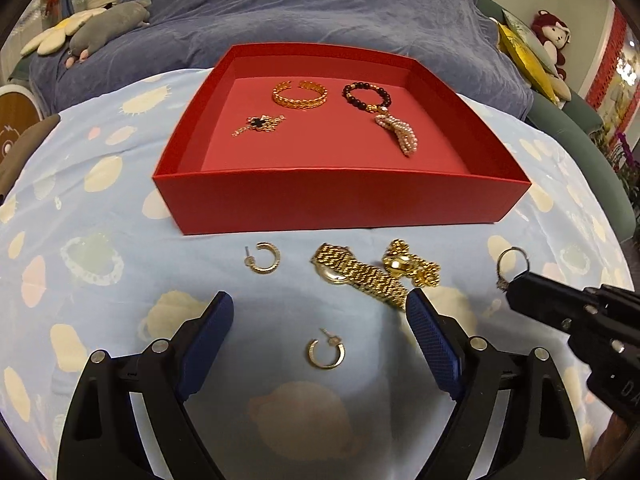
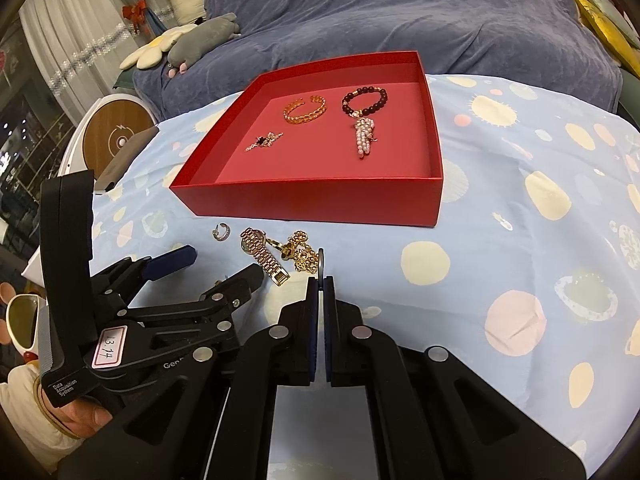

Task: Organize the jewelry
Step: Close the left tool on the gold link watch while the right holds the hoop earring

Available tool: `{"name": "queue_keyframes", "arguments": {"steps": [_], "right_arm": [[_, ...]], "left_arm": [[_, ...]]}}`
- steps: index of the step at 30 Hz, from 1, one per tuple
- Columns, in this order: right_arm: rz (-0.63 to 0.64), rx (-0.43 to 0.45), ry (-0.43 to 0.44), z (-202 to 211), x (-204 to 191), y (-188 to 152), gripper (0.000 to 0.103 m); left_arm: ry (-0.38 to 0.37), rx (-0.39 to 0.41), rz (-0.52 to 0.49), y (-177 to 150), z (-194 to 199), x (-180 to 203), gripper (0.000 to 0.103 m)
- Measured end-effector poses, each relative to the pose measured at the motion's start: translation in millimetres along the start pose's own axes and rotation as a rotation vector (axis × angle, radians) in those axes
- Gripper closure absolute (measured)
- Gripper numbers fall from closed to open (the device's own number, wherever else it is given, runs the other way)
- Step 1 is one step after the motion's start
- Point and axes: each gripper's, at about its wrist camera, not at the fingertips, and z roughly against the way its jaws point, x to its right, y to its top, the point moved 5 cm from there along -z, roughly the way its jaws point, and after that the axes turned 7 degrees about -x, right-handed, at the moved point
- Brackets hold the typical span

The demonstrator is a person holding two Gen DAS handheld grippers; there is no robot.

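Nearest the left wrist camera: left tool (image 1: 320, 312), blue pads spread wide apart, nothing between them but cloth. One gold hoop earring (image 1: 326, 354) lies flat on the cloth in the gap between the fingers, touching neither pad.

Second hoop earring (image 1: 263, 258) sits further out, just in front of the red box (image 1: 340, 200). Right of it, a gold watch (image 1: 360, 276) with link band, lying against a tangled gold chain piece (image 1: 408, 266). End of the band is close to the left tool's right pad (image 1: 432, 340); contact cannot be told.

Right tool (image 2: 321, 280): pads pressed together, clamped on a thin ring (image 1: 510, 266) held on edge. In the left wrist view the ring stands up from the tool tip, off the cloth, right of the watch pile.

Box contents, on the red floor:
- gold open cuff bangle (image 1: 300, 94), rear centre
- dark bead bracelet (image 1: 366, 96), rear right, with a pearl tassel (image 1: 402, 134) trailing toward the front
- black clover piece on gold chain (image 1: 260, 124), left of centre

Items in the box lie apart from each other. Box rests on the counter, covered with a pale blue dotted cloth (image 1: 100, 240). Purple-draped sofa (image 1: 320, 4) behind with plush toys.
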Motion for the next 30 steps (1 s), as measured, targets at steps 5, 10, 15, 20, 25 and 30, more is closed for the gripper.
{"name": "queue_keyframes", "arguments": {"steps": [5,10,15,20,25,30], "right_arm": [[0.001,-0.005,0.001,-2,-2,1,0.102],[0.007,-0.005,0.003,-1,-5,1,0.102],[0.005,0.003,0.004,1,-4,2,0.102],[0.008,-0.002,0.008,0,-7,2,0.102],[0.02,0.0,0.017,0,-15,4,0.102],[0.025,0.008,0.024,1,-22,7,0.102]], "left_arm": [[0.086,0.036,-0.022,11,-13,9,0.017],[0.1,0.032,-0.039,7,-10,4,0.023],[0.102,0.03,-0.066,0,-3,-5,0.041],[0.082,0.026,-0.065,-1,2,-14,0.057],[0.074,0.027,-0.072,1,3,-15,0.078],[0.011,0.009,-0.098,-2,5,-6,0.094]]}}
